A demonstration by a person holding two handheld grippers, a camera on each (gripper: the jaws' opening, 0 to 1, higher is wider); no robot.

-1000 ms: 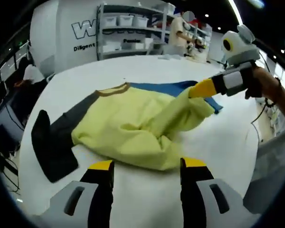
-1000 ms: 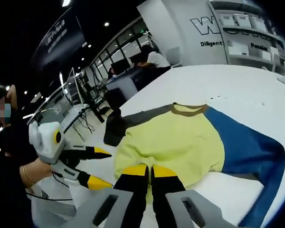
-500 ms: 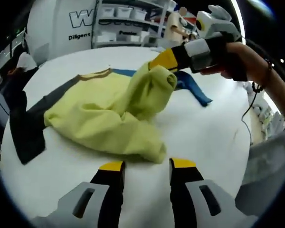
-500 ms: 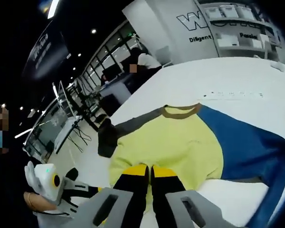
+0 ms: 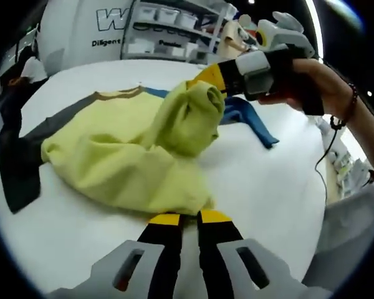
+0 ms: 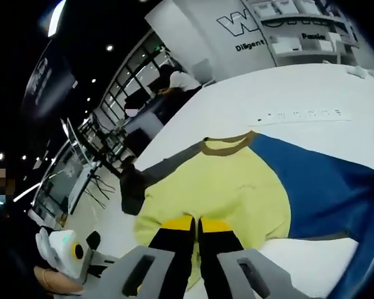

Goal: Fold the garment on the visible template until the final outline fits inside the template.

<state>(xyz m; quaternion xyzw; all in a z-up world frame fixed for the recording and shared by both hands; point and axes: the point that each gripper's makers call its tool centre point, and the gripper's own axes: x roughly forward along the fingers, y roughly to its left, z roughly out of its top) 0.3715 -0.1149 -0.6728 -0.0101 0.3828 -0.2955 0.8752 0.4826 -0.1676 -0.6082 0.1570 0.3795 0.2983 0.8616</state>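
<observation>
The garment (image 5: 106, 162) lies bunched on a white table (image 5: 268, 180). It has a yellow body, a brown collar (image 6: 227, 143), a dark grey sleeve (image 5: 19, 168) and a blue sleeve (image 6: 324, 187). My left gripper (image 5: 190, 219) sits at the near yellow hem, its jaws drawn almost together on the fabric edge. My right gripper (image 5: 207, 76), held by a hand from the right, is shut on a raised yellow fold (image 5: 190, 115) above the garment's middle. In the right gripper view that gripper (image 6: 196, 224) pinches yellow cloth between its tips.
Small dark marks (image 6: 305, 113) run in a row on the table beyond the collar. Shelves with white bins (image 5: 174, 25) and a lettered wall (image 5: 112, 18) stand behind. Desks with a seated person (image 6: 174, 81) lie past the table's far edge. The table rim (image 5: 327, 187) curves close on the right.
My left jaws have gone from wide open to nearly together at the near hem. The right gripper has carried the lifted yellow fold up and across over the garment.
</observation>
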